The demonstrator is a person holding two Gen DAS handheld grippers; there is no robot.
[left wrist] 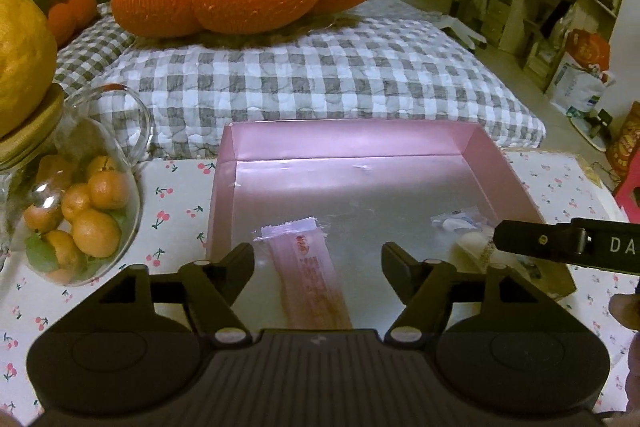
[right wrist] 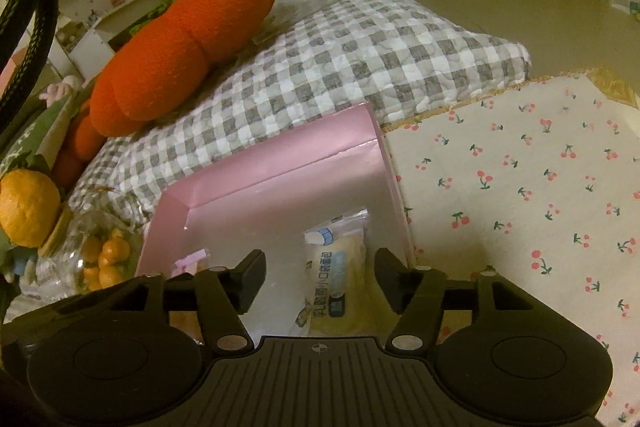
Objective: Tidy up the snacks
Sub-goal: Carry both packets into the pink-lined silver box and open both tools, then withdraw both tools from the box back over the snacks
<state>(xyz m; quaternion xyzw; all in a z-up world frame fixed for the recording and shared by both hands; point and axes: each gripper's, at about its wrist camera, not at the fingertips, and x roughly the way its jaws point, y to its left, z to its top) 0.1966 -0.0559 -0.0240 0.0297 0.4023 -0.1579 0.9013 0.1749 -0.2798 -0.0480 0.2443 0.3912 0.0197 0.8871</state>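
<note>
Glass jar (left wrist: 80,195): stands at the far left on the cherry-print cloth (right wrist: 520,179), filled with small oranges; it lies just beside the box's left wall, so a leftward swing of the left tool risks knocking it.
Pink box (left wrist: 224,187): open, shallow, on the cloth, its far wall near the checked quilt (left wrist: 304,83); both snacks lie inside it.
Left gripper (left wrist: 318,261): jaws spread wide, holding nothing, hovering over the near left part of the box.
Pink snack bar (left wrist: 316,279): flat on the box floor, running lengthwise between the left tool's fingers, apparently touching neither.
Left-side step: probably a release or a straightening of the bar; lift straight up so the fingers do not drag the wrapper askew.
Right gripper (right wrist: 320,277): jaws likewise wide apart, empty, above the right part of the box.
White-and-blue bread packet (right wrist: 340,267): lies on the box floor near the right wall, between the right tool's fingers.
Right-side step: if the packet needs aligning, close on its body rather than the crinkled end seal, which would likely slip.
Spacing: bar and packet lie apart; keeping them parallel would look tidy.
</note>
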